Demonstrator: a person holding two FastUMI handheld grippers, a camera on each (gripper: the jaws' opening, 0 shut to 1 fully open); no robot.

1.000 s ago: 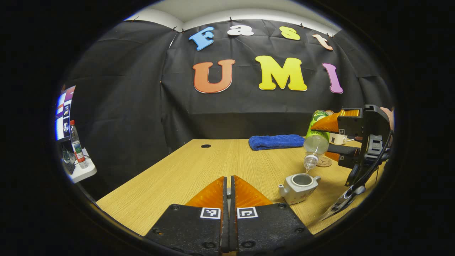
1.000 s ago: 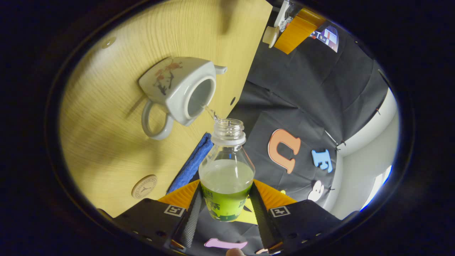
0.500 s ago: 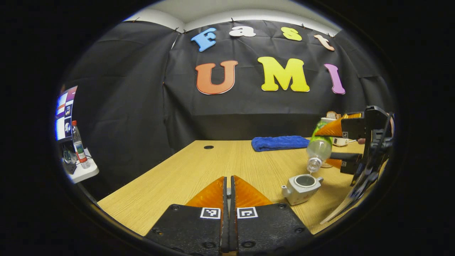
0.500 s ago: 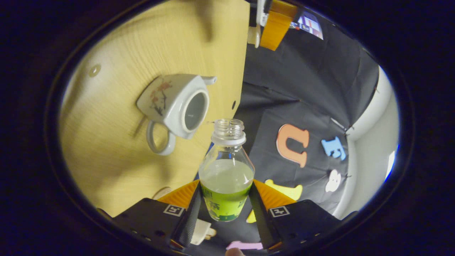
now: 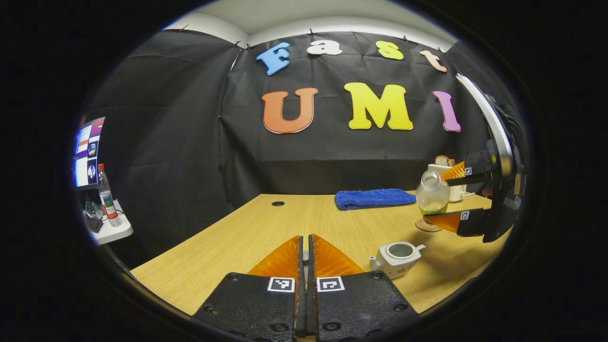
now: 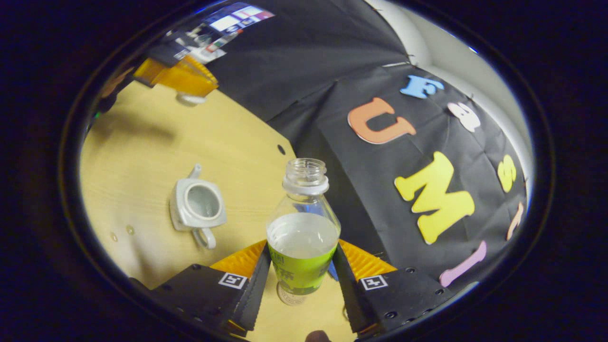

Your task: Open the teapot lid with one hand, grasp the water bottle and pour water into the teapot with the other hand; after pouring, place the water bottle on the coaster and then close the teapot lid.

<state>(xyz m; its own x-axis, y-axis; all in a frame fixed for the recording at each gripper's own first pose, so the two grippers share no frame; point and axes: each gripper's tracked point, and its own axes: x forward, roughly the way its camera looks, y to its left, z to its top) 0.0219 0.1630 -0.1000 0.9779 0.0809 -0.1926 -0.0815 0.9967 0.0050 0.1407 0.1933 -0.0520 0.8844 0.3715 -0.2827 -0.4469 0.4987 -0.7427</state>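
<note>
Teapot [image 5: 395, 257] seen standing upright on the wooden table [image 5: 247, 232], lid off, round mouth open and uncovered; in the right gripper view the teapot [image 6: 196, 208] is shown with its spout pointing away and its loop handle turned toward the camera. A few water drops [image 6: 121, 232] are noted on the table just beside the teapot, on the side away from the bottle.

Water bottle [image 6: 303, 232] is clamped by the right gripper [image 6: 301, 280], both fingers pressed against the green label, cap off, neck open, roughly half full. In the left gripper view the water bottle [image 5: 432, 195] is seen carried above and behind the teapot, tilted but with its mouth raised, no contact with the teapot. Coaster [image 5: 427, 225] lies on the table behind the teapot, directly under the bottle; in the right gripper view the coaster [image 6: 289, 295] is glimpsed below the bottle's base, bottle not set down on it.

Left gripper [image 5: 307, 247] is held near the teapot, closer to the table's front edge, fingers drawn together with hardly a gap. In the right gripper view a pale lid [image 6: 189, 99] is seen at the left gripper [image 6: 180, 80]'s tips, well apart from the teapot; whether it is pinched cannot be told for certain.

Blue towel [image 5: 373, 198] lies folded at the table's far edge, beyond the teapot.
</note>
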